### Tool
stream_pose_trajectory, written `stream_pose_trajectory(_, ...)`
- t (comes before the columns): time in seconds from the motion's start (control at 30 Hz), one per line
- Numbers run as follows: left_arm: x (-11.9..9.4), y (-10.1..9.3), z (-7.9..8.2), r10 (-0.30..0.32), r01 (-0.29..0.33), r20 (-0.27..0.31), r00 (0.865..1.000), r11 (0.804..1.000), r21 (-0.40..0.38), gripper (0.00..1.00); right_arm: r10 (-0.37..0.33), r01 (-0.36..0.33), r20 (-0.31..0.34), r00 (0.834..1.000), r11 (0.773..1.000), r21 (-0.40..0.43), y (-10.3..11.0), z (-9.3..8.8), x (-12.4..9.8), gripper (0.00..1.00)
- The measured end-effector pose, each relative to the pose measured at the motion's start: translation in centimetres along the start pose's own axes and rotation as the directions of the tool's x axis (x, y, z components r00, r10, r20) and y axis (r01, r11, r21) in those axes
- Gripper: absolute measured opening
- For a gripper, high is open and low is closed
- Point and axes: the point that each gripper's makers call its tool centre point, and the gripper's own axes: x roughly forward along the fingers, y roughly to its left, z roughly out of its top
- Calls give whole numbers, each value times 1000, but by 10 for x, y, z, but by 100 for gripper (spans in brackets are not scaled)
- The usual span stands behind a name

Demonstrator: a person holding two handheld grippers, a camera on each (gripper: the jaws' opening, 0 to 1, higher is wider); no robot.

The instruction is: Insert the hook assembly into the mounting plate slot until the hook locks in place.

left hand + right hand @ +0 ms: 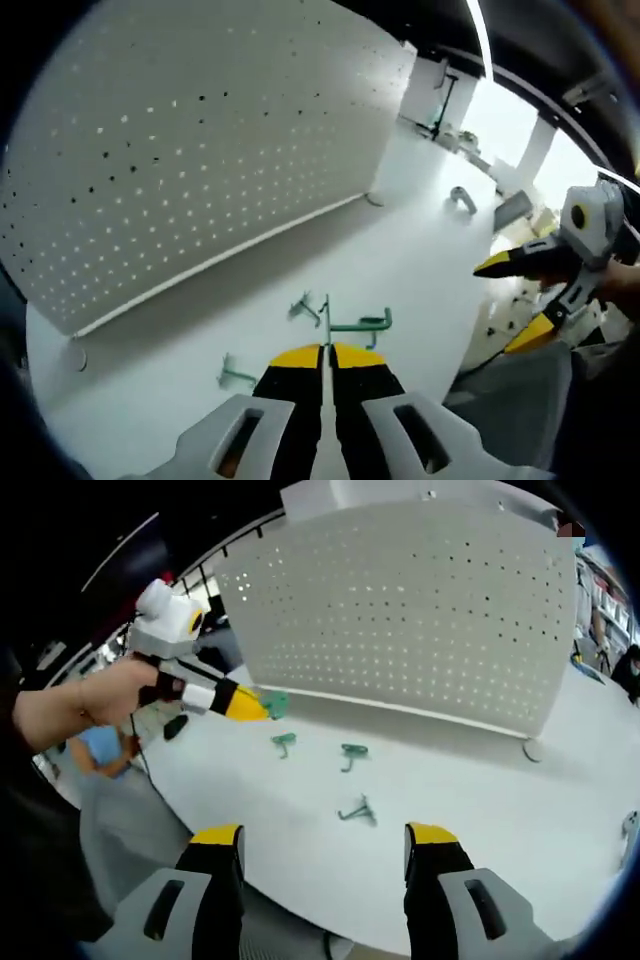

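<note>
Before the pegboard (400, 610), on the white tabletop (470, 810)
My left fingers (327, 352) pinched a green hook (350, 322); my right fingers (322, 848) stood open.

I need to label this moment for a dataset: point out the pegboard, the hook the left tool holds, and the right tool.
pegboard (400, 610), right gripper view, on its perforated face.
hook (362, 323), left gripper view, on its horizontal green bar.
right tool (322, 848), right gripper view, midway between its open yellow tips.
</note>
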Motion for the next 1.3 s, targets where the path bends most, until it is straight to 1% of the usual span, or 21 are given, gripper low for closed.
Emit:
stream_pose_trajectory(0.13, -11, -7, 3, -10, 11, 15, 1000, 1000, -4, 1, 9, -9, 19, 1000, 1000, -16, 7, 8, -2, 65)
stream_pose_trajectory(0.23, -22, -16, 4, -29, 30, 31, 999, 999, -31, 2, 14, -14, 24, 1000, 1000, -23, 9, 8, -1, 64)
stream_pose_trajectory(0.43, -41, -26, 2, -24, 24, 31, 999, 1000, -2, 2, 39, -38, 26, 999, 999, -22, 19, 7, 2, 64)
stream_pose_trajectory(0.53, -51, -27, 1, -22, 23, 43, 999, 1000, -8, 2, 49, -48, 32, 998, 998, -29, 26, 9, 2, 64)
stream_pose_trajectory(0.6, -58, -30, 1, -21, 22, 48, 999, 1000, -10, 2, 52, -51, 36, 998, 998, -43, 30, 10, 2, 64)
stream_pose_trajectory(0.63, -62, -33, 1, -22, 22, 50, 998, 1000, -4, 2, 50, -47, 33, 998, 996, -73, 31, 11, 3, 64)
stream_pose_trajectory(0.67, -63, -34, 0, -21, 21, 47, 999, 1000, 6, 2, 54, -51, 30, 998, 996, -79, 33, 11, 3, 64)
stream_pose_trajectory(0.8, -72, -38, -2, -14, 13, 54, 998, 1000, 14, 2, 78, -75, 41, 996, 994, -74, 40, 16, 4, 63)
stream_pose_trajectory(0.9, -78, -41, -1, -18, 18, 74, 997, 1000, -3, 2, 95, -90, 62, 994, 993, -74, 46, 25, 3, 63)
stream_pose_trajectory(1.03, -85, -45, -3, -11, 12, 87, 996, 1000, -3, 2, 110, -102, 84, 990, 990, -93, 53, 36, 1, 63)
stream_pose_trajectory(1.1, -88, -45, -4, -10, 12, 100, 995, 1000, -22, 2, 129, -120, 107, 986, 989, -86, 58, 44, 0, 62)
stream_pose_trajectory(1.2, -91, -41, -7, 8, -2, 121, 993, 999, -48, 2, 163, -159, 142, 976, 986, -42, 68, 54, -3, 61)
stream_pose_trajectory(1.3, -89, -39, -11, 10, 2, 136, 991, 996, -84, 2, 192, -196, 178, 965, 981, 3, 75, 62, -5, 60)
